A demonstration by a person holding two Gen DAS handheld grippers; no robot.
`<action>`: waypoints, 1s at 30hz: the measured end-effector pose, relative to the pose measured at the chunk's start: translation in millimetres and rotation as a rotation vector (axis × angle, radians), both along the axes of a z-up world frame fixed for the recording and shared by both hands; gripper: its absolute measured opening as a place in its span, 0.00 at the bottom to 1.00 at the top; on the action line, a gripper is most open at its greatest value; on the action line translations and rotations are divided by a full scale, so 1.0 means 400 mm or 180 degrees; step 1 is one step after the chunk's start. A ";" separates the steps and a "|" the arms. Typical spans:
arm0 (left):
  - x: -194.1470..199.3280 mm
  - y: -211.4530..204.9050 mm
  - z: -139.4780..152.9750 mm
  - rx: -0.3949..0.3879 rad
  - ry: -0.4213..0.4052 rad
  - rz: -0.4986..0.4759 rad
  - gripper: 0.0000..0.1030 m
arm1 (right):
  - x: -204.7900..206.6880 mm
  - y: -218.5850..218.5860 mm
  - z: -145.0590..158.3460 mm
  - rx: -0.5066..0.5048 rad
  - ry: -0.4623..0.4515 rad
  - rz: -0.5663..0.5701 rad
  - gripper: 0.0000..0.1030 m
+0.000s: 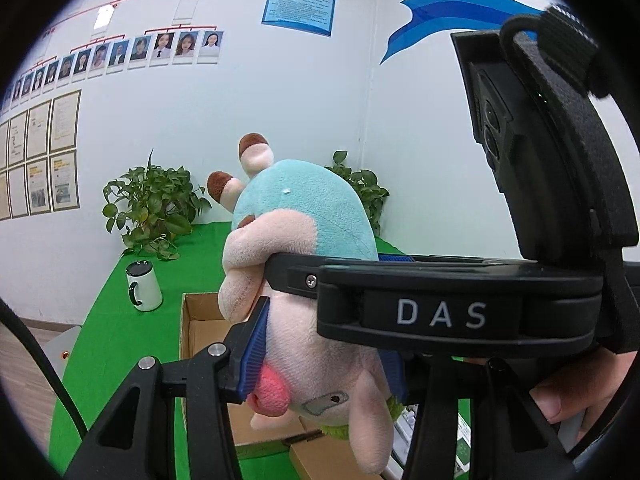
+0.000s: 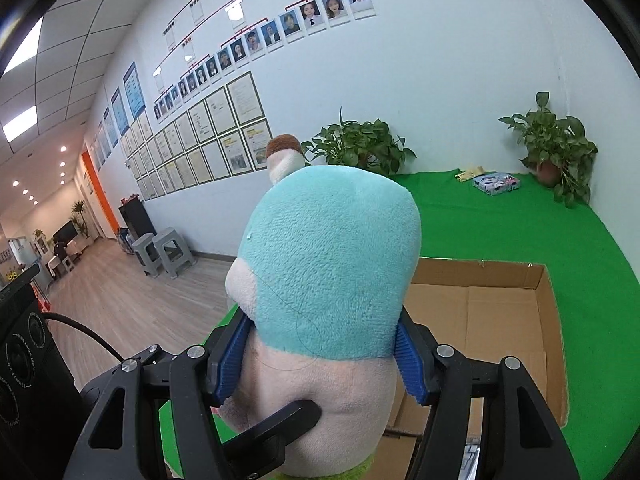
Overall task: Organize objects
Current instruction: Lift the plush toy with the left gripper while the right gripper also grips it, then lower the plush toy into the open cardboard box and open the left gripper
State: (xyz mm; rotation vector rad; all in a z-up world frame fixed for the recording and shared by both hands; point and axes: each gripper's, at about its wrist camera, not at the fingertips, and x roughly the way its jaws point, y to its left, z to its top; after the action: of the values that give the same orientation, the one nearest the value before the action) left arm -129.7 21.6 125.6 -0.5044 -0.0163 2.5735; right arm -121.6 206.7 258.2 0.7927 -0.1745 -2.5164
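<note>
While clamped by both the left gripper (image 1: pixel 324 356) and right gripper (image 2: pixel 324 356), soft pink-and-teal plush toy (image 2: pixel 332 280) held aloft above open brown cardboard box (image 2: pixel 500 320) near desk's front edge; not yet dropped in, patterned flat pack (image 2: pixel 496 183) at far corner unsorted.

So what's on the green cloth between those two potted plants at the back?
In the right wrist view, a small colourful box and something pale yellow lie between the left plant and the right plant; the remaining green cloth is bare.
</note>
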 end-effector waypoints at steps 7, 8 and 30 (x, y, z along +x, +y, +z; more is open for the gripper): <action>-0.053 -0.034 -0.036 0.0121 -0.0144 -0.0016 0.48 | -0.159 -0.119 -0.047 0.0150 -0.0102 -0.0013 0.60; -0.062 -0.037 -0.037 0.0130 -0.0172 -0.0012 0.48 | -0.181 -0.134 -0.073 0.0170 -0.0125 -0.0011 0.60; -0.311 -0.121 -0.356 0.0349 -0.1458 0.0124 0.47 | -0.578 -0.283 -0.719 0.0349 -0.1279 0.0196 0.60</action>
State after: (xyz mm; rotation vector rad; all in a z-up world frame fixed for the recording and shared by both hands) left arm -253.9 -27.0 -16.7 -1.0453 -0.3263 2.4210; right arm -353.0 93.7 -29.4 1.3231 -0.1439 -2.2984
